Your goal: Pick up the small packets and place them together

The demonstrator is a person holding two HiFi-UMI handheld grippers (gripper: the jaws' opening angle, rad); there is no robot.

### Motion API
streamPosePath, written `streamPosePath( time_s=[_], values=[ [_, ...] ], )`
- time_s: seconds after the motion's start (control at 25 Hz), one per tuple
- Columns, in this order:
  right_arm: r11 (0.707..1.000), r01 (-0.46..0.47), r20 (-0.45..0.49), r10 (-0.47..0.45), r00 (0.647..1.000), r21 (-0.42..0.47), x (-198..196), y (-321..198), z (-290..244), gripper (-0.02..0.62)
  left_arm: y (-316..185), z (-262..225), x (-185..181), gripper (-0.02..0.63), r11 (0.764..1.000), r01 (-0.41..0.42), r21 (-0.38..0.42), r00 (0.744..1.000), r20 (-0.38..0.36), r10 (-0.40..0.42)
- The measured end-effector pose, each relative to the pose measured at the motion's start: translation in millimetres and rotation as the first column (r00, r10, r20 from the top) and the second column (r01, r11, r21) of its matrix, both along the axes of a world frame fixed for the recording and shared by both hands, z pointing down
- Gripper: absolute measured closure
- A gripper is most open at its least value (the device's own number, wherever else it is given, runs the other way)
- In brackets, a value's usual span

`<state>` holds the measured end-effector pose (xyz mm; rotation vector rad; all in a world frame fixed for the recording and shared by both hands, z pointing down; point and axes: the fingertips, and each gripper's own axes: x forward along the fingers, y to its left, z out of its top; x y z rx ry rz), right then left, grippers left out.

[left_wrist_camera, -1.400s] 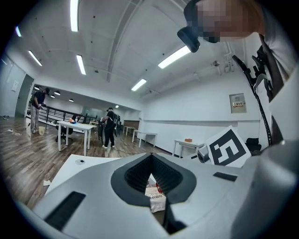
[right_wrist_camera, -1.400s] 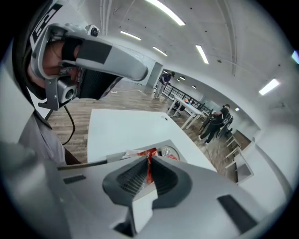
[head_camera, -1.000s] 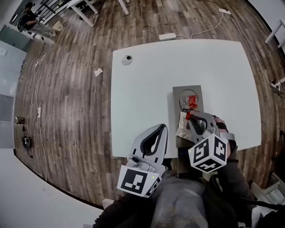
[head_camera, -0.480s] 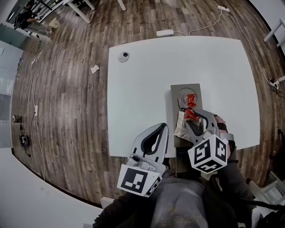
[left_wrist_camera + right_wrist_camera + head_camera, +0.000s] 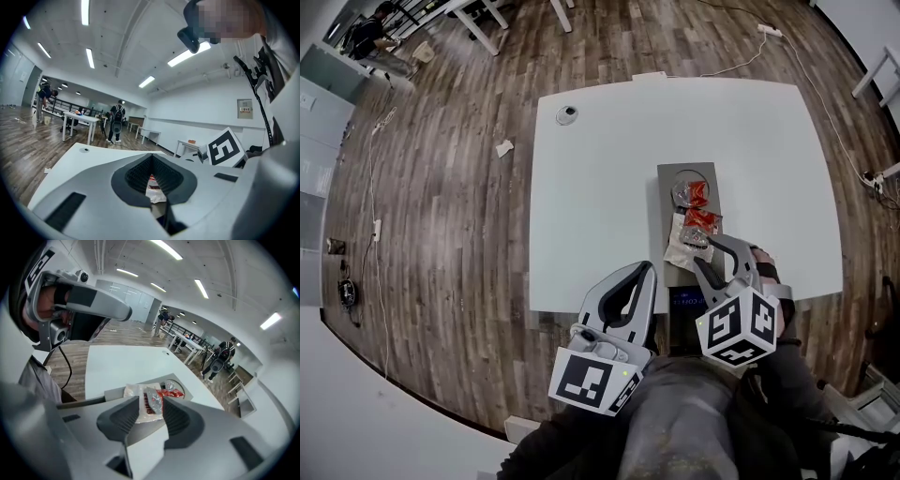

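The right hand-held gripper (image 5: pixel 150 398) hangs over the near end of the grey board (image 5: pixel 707 176), tilted down and aimed away from the person along the board's long axis. Its jaws have just been opening and now stand spread. The packets show through the gap, but they lie on the board just past the tips and neither pad presses on them.

3 small packets lie in a loose row along that same axis:
- The white packet (image 5: pixel 679 251) is at the board's near left part and closest to the tips.
- A red-printed packet (image 5: pixel 701 221) lies just beyond it, touching or overlapping it.
- A second red packet (image 5: pixel 694 194) rests farther up the board, on a round mark near its far end.

All 3 are already gathered on the board, so the grouping looks close to done. I see no packet lying off the board.

The left hand-held gripper (image 5: pixel 151 155) has its tips pressed together with nothing between them. It is held roughly level off the board's near left corner, out past the near edge of the white surface (image 5: pixel 600 169). The right one is plainly nearer the packets. Any further tidying would likely be a short reach straight ahead along the board.

Nothing stands between the tips and the packets. A small round fitting (image 5: pixel 567 115) sits well away from the board, toward the surface's far left corner.
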<state>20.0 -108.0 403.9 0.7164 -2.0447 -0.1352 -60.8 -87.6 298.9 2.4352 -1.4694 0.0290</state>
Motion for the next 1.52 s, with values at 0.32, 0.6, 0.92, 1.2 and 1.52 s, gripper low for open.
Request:
streamPosePath(
  time_s=[0.32,0.6,0.92,1.2,1.52],
  values=[
    [1.0,0.014,-0.018,-0.014,1.0,-0.011,7,59,10,0.449,53,5,6,0.603,1.0,0.009,0.0,1.0,-0.012,-0.009],
    [0.987,0.07,-0.066,-0.08,0.995,-0.145,1,108,61,0.449,83,27,1,0.603,0.999,0.027,-0.044,0.999,-0.019,-0.028],
    [0.969,0.068,-0.151,-0.106,0.983,-0.238,-14,101,96,0.393,70,43,-27,0.603,0.995,0.06,-0.084,0.998,-0.007,-0.06],
    [0.952,0.065,-0.213,-0.133,0.968,-0.299,-12,97,102,0.439,42,61,-29,0.603,0.992,0.032,-0.12,0.999,-0.032,-0.036],
    [0.963,0.088,-0.245,-0.153,0.957,-0.257,-9,89,101,0.574,36,62,-22,0.603,0.992,0.01,-0.125,0.999,-0.036,-0.014]
  ],
)
